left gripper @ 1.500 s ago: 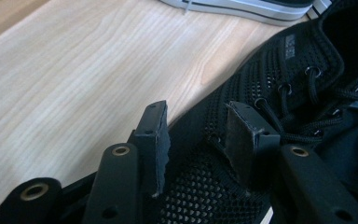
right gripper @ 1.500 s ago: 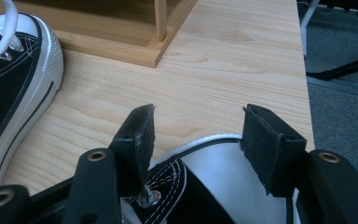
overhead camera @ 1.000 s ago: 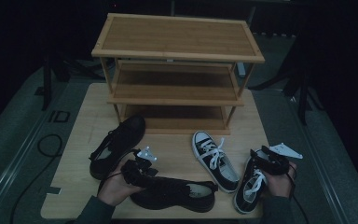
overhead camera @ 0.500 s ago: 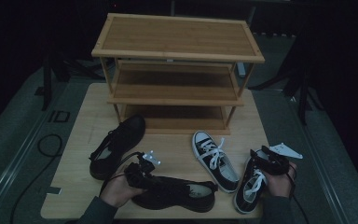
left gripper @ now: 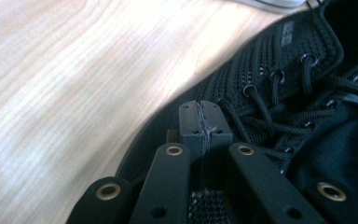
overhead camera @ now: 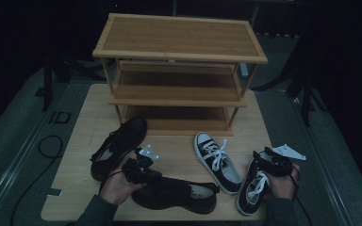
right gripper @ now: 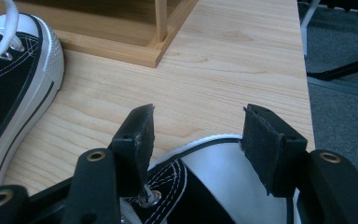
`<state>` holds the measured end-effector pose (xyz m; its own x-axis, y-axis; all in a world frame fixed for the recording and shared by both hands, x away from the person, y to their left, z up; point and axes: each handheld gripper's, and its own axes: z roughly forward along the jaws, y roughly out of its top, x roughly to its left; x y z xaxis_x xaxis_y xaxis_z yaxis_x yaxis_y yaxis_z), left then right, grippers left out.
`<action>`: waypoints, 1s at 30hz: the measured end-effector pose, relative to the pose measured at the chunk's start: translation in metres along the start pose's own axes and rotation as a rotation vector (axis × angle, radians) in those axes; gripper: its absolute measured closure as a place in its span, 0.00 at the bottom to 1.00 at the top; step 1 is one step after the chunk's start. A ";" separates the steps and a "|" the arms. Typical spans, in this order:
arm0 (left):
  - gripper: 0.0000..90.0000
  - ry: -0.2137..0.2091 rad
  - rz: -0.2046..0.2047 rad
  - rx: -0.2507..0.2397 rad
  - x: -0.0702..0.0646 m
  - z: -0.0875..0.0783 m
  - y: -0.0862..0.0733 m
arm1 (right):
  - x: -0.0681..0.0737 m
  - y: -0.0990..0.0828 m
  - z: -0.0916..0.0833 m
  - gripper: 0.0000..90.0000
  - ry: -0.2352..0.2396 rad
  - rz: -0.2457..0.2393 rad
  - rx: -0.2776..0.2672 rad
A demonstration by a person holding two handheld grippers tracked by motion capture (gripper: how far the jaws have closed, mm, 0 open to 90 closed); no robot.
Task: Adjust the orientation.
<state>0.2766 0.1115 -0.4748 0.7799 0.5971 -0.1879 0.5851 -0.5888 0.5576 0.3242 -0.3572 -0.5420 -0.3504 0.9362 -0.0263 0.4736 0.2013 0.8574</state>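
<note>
Left hand-held gripper clamped, jaws pressed together at the upper of the black lace-up shoe lying at the counter's near edge; from the left gripper view, pads meet with at most a lace or a sliver of mesh between them, cannot tell whether anything is really caught. Right hand-held gripper spread wide, straddling the white toe cap of the black-and-white sneaker at the near right corner, pads not touching it. Progress looks near zero: all three tiers of the bamboo shoe rack bare, all four shoes on the counter. Second black shoe sits left of centre, toe toward the rack; second sneaker lies between the two pairs, just in front of the rack. Judging by the layout, still at the first pickup, left side probably leading. Remaining: secure a real grip on each shoe, lift, place all four on the shelves, likely paired. Right side needs to close before any lift.
</note>
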 end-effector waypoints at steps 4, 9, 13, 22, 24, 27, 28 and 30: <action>1.00 0.030 -0.035 -0.035 0.013 0.002 0.010 | 0.000 0.000 0.000 0.49 0.001 0.000 0.000; 1.00 0.071 -0.023 -0.042 0.023 0.007 0.026 | 0.000 0.000 0.000 0.49 0.001 -0.001 0.001; 1.00 0.095 -0.018 -0.043 0.034 0.013 0.040 | 0.000 0.000 0.000 0.49 0.001 0.000 0.002; 1.00 0.135 -0.017 -0.081 0.045 0.019 0.067 | 0.000 0.000 0.000 0.48 0.002 0.003 0.003; 1.00 0.145 -0.021 -0.081 0.047 0.023 0.071 | 0.000 0.000 0.000 0.48 0.002 0.002 0.003; 1.00 0.146 -0.035 -0.085 0.052 0.028 0.076 | 0.000 0.000 0.000 0.48 0.001 0.001 0.002; 0.99 0.148 -0.040 -0.086 0.054 0.029 0.079 | 0.000 0.000 0.000 0.48 0.001 0.001 0.002; 0.99 0.148 -0.050 -0.094 0.057 0.030 0.082 | 0.000 0.000 0.001 0.48 0.002 0.003 0.004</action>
<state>0.3755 0.0805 -0.4639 0.7052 0.7020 -0.0995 0.5933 -0.5074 0.6249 0.3248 -0.3573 -0.5422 -0.3502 0.9364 -0.0229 0.4778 0.1996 0.8555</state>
